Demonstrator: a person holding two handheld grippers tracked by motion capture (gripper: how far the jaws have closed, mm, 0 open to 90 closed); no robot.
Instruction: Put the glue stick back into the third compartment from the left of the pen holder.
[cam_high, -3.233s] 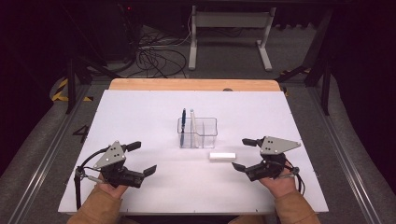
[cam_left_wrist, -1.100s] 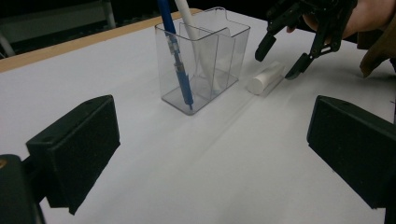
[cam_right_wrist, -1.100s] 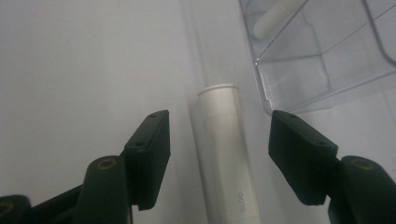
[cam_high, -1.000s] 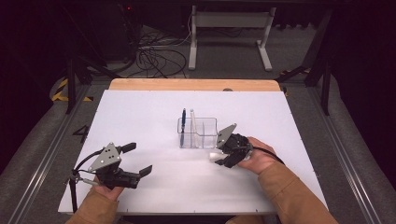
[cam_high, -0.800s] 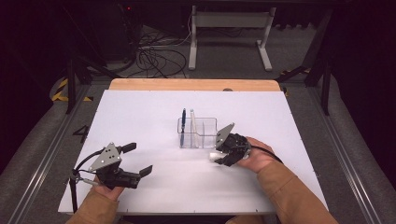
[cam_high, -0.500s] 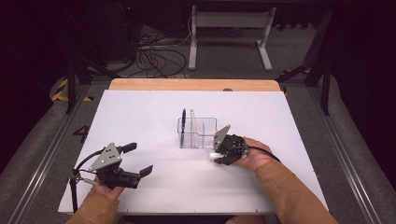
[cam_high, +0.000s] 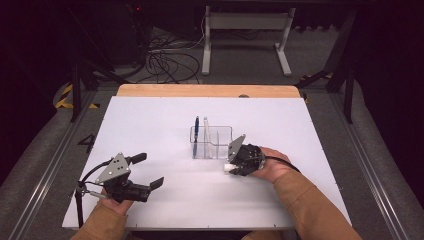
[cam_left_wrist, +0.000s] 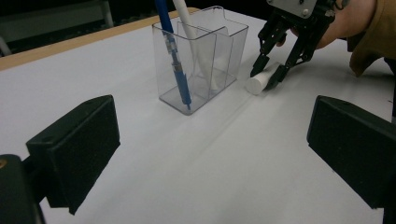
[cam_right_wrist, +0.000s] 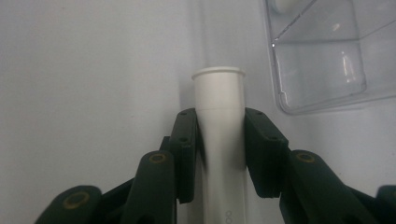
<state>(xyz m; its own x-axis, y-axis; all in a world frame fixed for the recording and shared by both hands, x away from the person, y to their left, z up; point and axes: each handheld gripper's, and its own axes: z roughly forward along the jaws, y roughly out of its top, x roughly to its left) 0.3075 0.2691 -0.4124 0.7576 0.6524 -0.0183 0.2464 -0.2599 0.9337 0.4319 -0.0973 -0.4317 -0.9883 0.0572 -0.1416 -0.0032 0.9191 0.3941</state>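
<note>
Nearest me, at the front left of the white bench (cam_high: 150, 130), the left gripper (cam_high: 145, 172) sits low in the person's hand with its jaws spread wide and nothing between them; in the left gripper view its two black pads (cam_left_wrist: 74, 149) stand far apart over bare bench.

Farther in and to the right, the right gripper (cam_high: 234, 165) is down at the surface, its jaws closed on either side of a white tube (cam_right_wrist: 219, 135) that lies flat on the bench. In the right gripper view the pads press against both flanks of the tube, whose rimmed end pokes out past them.

Just beyond the tube, close but not touching, stands a clear holder (cam_high: 211, 142) with dividers. A blue pen (cam_left_wrist: 173, 51) leans in its left end compartment, and a white stick (cam_left_wrist: 194, 37) leans in the one beside it.

Behind the white sheet runs a wooden edge (cam_high: 207, 90), then dark floor with cables (cam_high: 165, 60).
</note>
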